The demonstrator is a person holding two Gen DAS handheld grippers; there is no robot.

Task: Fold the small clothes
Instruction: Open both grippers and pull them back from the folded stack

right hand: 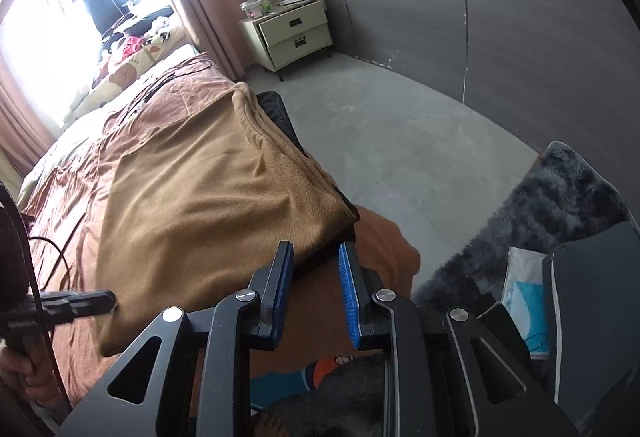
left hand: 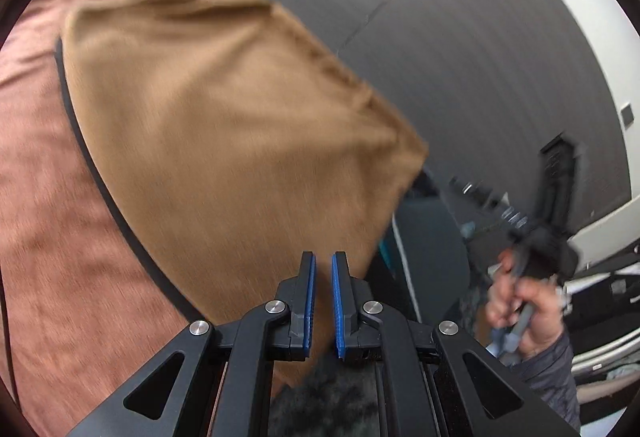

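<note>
The tan garment (left hand: 224,141) is smeared by motion blur in the left wrist view, its weave unreadable. The right hand (left hand: 524,313) there is blurred too. In the right wrist view, window glare (right hand: 80,9) washes out the bed's far end.

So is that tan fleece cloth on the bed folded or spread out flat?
Folded. In the right wrist view the tan fleece cloth shows stacked layers along its right edge, lying on the bed. Neither gripper holds it.

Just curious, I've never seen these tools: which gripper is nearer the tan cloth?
Probably left. The left gripper has its jaws at the near edge of the tan cloth; the right gripper is off beyond its right corner.
</note>
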